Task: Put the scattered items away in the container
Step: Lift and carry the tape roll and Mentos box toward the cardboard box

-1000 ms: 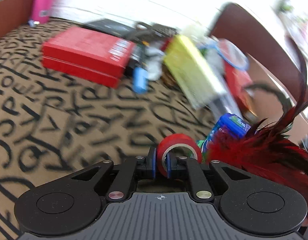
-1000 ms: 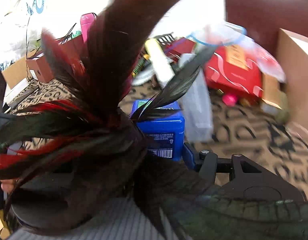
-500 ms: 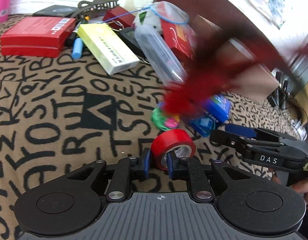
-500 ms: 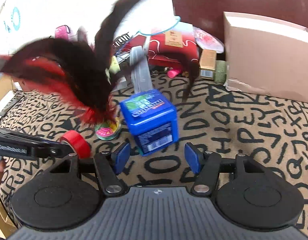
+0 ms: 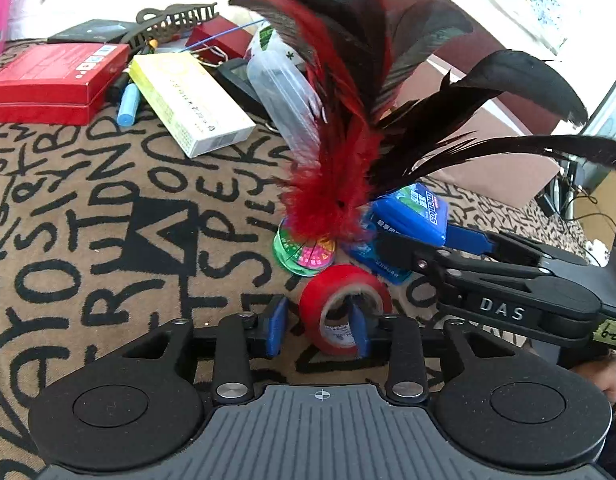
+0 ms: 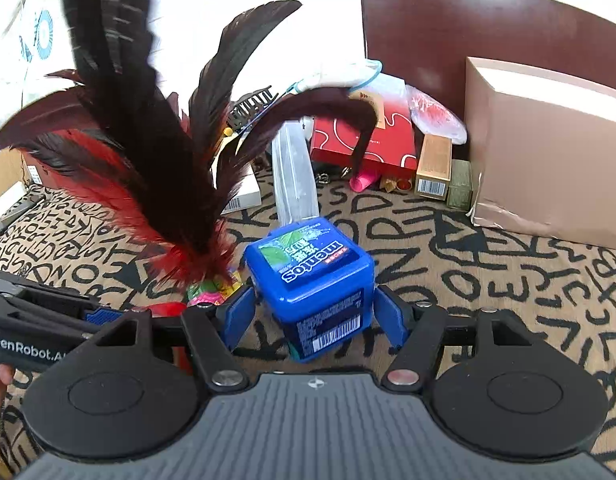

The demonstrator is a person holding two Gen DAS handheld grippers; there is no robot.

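Fingers parting: left gripper (image 5: pixel 315 330) straddles the red tape roll's (image 5: pixel 341 304) wall; right gripper (image 6: pixel 313 316) brackets the blue mint box (image 6: pixel 311 284).
Both lie beside the feather shuttlecock (image 5: pixel 327 184), which could topple if nudged.

bare cloth (image 5: pixel 88 240) left, feathers (image 5: pixel 339 128) ahead, clutter (image 5: pixel 180 100) behind

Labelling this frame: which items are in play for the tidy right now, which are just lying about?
In play: red tape roll, opening left gripper; blue Mentos box, opening right gripper; feather shuttlecock.
Lying about: red box, yellow-white box, cardboard box.
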